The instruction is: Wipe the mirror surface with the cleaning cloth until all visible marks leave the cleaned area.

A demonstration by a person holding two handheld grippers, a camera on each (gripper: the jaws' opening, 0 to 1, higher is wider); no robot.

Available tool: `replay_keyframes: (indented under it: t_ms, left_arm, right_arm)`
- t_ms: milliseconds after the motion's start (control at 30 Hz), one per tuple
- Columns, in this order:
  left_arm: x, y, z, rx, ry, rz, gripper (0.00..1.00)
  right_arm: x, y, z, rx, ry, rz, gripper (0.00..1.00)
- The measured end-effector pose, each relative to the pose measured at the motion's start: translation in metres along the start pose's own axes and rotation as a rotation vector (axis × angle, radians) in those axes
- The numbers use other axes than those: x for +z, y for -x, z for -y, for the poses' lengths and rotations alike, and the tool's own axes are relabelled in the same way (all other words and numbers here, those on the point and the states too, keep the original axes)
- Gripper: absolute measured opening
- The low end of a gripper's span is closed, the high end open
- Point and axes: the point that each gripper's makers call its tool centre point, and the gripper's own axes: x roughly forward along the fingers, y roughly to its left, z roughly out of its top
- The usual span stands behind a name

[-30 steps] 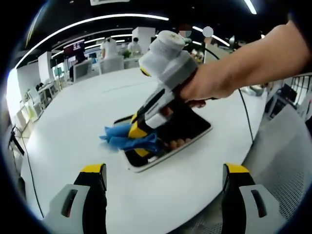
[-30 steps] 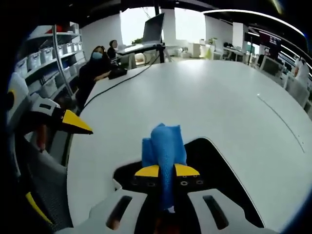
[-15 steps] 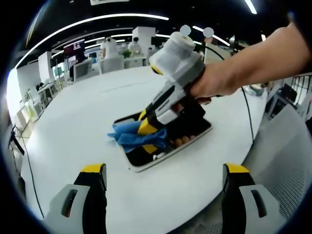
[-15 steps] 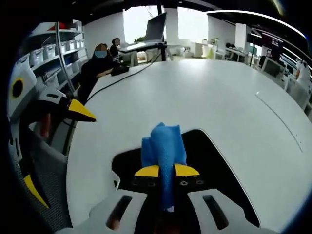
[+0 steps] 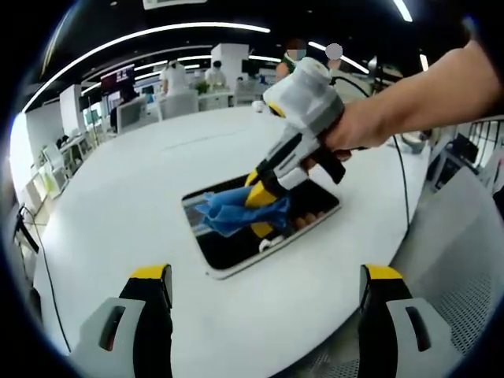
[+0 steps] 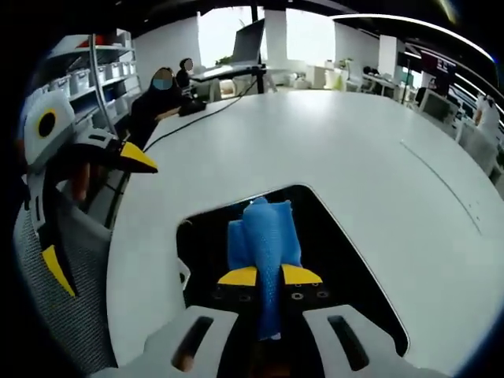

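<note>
My right gripper is clamped on the blue cloth, its 2 yellow-tipped jaws pinching the folded fabric so that a bunch of it sticks out past the tips. The cloth is pressed down onto the mirror, a dark rectangular panel with rounded corners and a pale frame lying flat on the round white table. In the left gripper view I see the same scene from across the table: my hand wraps the right gripper, which slants down to the mirror, and the cloth sits crumpled on the glass near the middle, toward the frame's far edge. The glass reflects the gripper and fingers, and I cannot tell whether any marks are on it. My left gripper is held off the near side of the table, well apart from the mirror, its 2 jaws spread wide with nothing between them. A black cable runs over the table's right edge. In the right gripper view a person sits at a desk beyond the table.
</note>
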Motion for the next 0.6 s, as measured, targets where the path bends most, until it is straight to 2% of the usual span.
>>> replay_keyframes:
  t_ms: [600]
  left_arm:
    - [0.002,0.001,0.0,0.001,0.002,0.01,1.0]
  right_arm:
    - [-0.022,0.022,0.01,-0.012,-0.006,-0.002,0.04]
